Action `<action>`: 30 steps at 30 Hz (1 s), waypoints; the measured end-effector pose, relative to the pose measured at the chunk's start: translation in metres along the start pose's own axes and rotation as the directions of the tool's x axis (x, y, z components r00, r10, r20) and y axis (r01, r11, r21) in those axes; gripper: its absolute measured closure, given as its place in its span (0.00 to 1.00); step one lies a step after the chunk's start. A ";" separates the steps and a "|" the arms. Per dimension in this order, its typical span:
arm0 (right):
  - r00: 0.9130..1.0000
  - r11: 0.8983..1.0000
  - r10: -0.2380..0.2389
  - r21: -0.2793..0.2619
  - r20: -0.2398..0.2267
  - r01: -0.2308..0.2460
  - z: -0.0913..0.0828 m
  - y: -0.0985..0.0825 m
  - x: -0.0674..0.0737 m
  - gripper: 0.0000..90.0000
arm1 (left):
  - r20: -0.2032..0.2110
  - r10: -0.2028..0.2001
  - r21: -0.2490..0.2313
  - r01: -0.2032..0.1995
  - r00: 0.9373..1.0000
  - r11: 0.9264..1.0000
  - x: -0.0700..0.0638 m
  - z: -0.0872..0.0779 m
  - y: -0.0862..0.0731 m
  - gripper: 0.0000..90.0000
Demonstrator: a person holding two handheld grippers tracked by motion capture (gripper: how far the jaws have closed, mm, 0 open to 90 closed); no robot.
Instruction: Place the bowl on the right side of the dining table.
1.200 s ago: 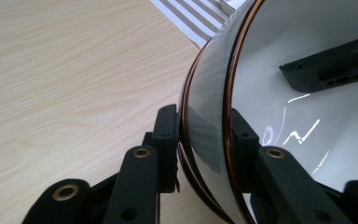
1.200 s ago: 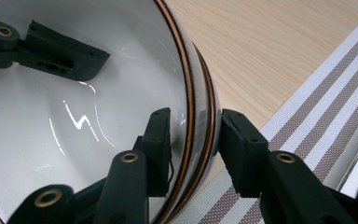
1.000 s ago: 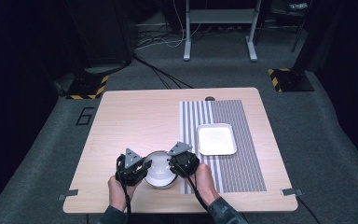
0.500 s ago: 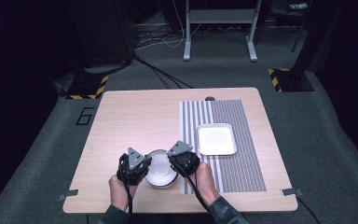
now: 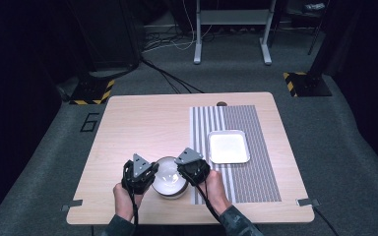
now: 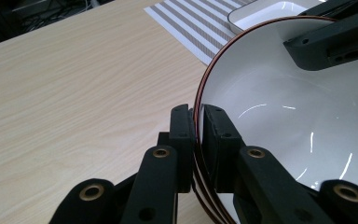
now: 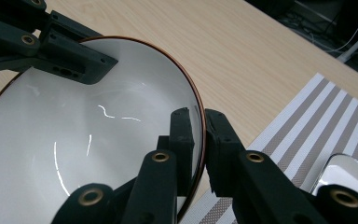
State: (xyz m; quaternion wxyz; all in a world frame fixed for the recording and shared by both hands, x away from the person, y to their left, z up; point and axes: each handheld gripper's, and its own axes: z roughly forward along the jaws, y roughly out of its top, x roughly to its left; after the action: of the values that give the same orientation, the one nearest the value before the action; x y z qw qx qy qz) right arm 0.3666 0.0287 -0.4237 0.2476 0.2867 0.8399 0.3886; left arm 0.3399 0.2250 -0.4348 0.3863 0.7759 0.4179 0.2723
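A white bowl with a thin brown rim sits near the table's front edge. My left gripper is shut on the bowl's left rim, one jaw inside and one outside, after closing in the last second. My right gripper is shut on the opposite rim the same way, its jaws also having just closed. In the left gripper view the right gripper's jaw reaches over the bowl's far rim. In the right gripper view the left gripper's jaws show across the bowl.
A striped grey placemat covers the right part of the wooden table, with a white rectangular tray on it. Cables and stand legs lie on the dark floor beyond the table.
Both grippers have drawn in slightly onto the bowl's rim; the hands and the bowl stay where they were.
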 end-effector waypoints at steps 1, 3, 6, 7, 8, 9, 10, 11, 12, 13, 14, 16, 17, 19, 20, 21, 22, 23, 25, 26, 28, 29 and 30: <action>1.000 1.000 -0.004 -0.007 0.009 0.004 -0.001 0.000 0.000 0.92 | 0.006 -0.003 -0.008 0.003 1.000 1.000 0.000 0.000 0.000 0.92; 1.000 1.000 -0.002 -0.021 0.011 0.002 -0.003 0.001 -0.001 0.92 | 0.007 0.000 -0.012 0.000 1.000 1.000 -0.001 -0.001 0.001 0.91; 1.000 0.999 -0.004 -0.035 0.022 0.005 -0.006 0.001 -0.002 0.92 | 0.011 0.000 -0.023 0.000 1.000 1.000 -0.002 -0.002 0.004 0.91; 1.000 0.999 -0.007 -0.038 0.023 0.008 -0.007 0.001 -0.003 0.93 | 0.011 -0.002 -0.025 0.002 1.000 1.000 -0.002 -0.002 0.005 0.91; 1.000 0.999 -0.006 -0.038 0.025 0.007 -0.008 0.002 -0.004 0.92 | 0.010 0.004 -0.025 -0.004 1.000 1.000 -0.003 -0.002 0.007 0.91; 1.000 0.999 -0.007 -0.041 0.025 0.008 -0.009 0.002 -0.005 0.92 | 0.009 0.006 -0.031 -0.006 1.000 0.999 -0.003 -0.003 0.008 0.91; 1.000 0.999 -0.006 -0.046 0.027 0.008 -0.010 0.002 -0.005 0.92 | 0.009 0.010 -0.029 -0.010 1.000 1.000 -0.004 -0.003 0.009 0.91; 1.000 0.999 -0.010 -0.048 0.029 0.011 -0.011 0.002 -0.006 0.92 | 0.007 0.011 -0.034 -0.011 1.000 0.999 -0.004 -0.004 0.011 0.92; 0.999 0.998 -0.009 -0.054 0.032 0.011 -0.013 0.002 -0.006 0.92 | 0.006 0.015 -0.037 -0.014 1.000 0.999 -0.005 -0.005 0.012 0.92; 0.999 0.998 -0.005 -0.059 0.033 0.007 -0.014 0.003 -0.007 0.92 | 0.005 0.017 -0.040 -0.017 1.000 0.999 -0.005 -0.005 0.014 0.92; 0.999 0.998 -0.003 -0.061 0.034 0.005 -0.015 0.003 -0.007 0.92 | 0.004 0.017 -0.040 -0.017 1.000 0.999 -0.006 -0.006 0.016 0.92; 0.999 0.998 0.004 -0.065 0.039 -0.001 -0.017 0.004 -0.008 0.92 | 0.005 0.027 -0.042 -0.027 1.000 0.999 -0.006 -0.006 0.019 0.92; 0.999 0.998 0.002 -0.068 0.040 0.000 -0.018 0.004 -0.009 0.92 | 0.003 0.030 -0.044 -0.030 1.000 0.999 -0.006 -0.007 0.020 0.92; 0.999 0.998 0.006 -0.070 0.043 -0.003 -0.020 0.005 -0.010 0.92 | 0.004 0.033 -0.047 -0.033 0.999 0.998 -0.007 -0.007 0.023 0.92; 0.999 0.997 0.005 -0.073 0.046 -0.002 -0.021 0.005 -0.011 0.92 | 0.004 0.035 -0.050 -0.035 0.999 0.998 -0.008 -0.007 0.023 0.92; 0.999 0.997 0.004 -0.076 0.048 0.000 -0.022 0.005 -0.011 0.92 | 0.005 0.038 -0.053 -0.038 0.999 0.998 -0.008 -0.007 0.025 0.92; 0.999 0.997 0.006 -0.075 0.047 -0.002 -0.022 0.005 -0.012 0.92 | 0.003 0.040 -0.049 -0.039 0.999 0.998 -0.008 -0.007 0.026 0.92; 0.999 0.997 0.008 -0.074 0.045 -0.005 -0.023 0.005 -0.012 0.92 | 0.006 0.042 -0.049 -0.042 0.999 0.998 -0.008 -0.008 0.027 0.92; 0.999 0.997 0.008 -0.075 0.043 -0.005 -0.024 0.004 -0.014 0.92 | 0.007 0.046 -0.049 -0.046 0.999 0.998 -0.009 -0.008 0.029 0.92; 0.999 0.997 0.005 -0.076 0.043 -0.002 -0.024 0.004 -0.014 0.92 | 0.007 0.046 -0.050 -0.045 0.999 0.998 -0.009 -0.008 0.030 0.92; 0.999 0.997 0.010 -0.078 0.044 -0.006 -0.026 0.005 -0.014 0.92 | 0.005 0.052 -0.049 -0.052 0.999 0.997 -0.009 -0.009 0.031 0.92; 0.999 0.997 0.009 -0.081 0.048 -0.005 -0.027 0.005 -0.014 0.92 | 0.004 0.054 -0.050 -0.054 0.999 0.997 -0.010 -0.009 0.032 0.92; 0.999 0.996 0.007 -0.086 0.052 -0.003 -0.028 0.006 -0.015 0.92 | 0.000 0.052 -0.054 -0.052 0.999 0.997 -0.011 -0.010 0.032 0.92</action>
State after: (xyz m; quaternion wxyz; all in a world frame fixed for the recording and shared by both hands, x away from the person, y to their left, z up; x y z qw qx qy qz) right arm 0.3608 0.0077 -0.4002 0.2806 0.2881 0.8150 0.4172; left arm 0.3411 0.2080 -0.4037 0.4003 0.7760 0.3896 0.2929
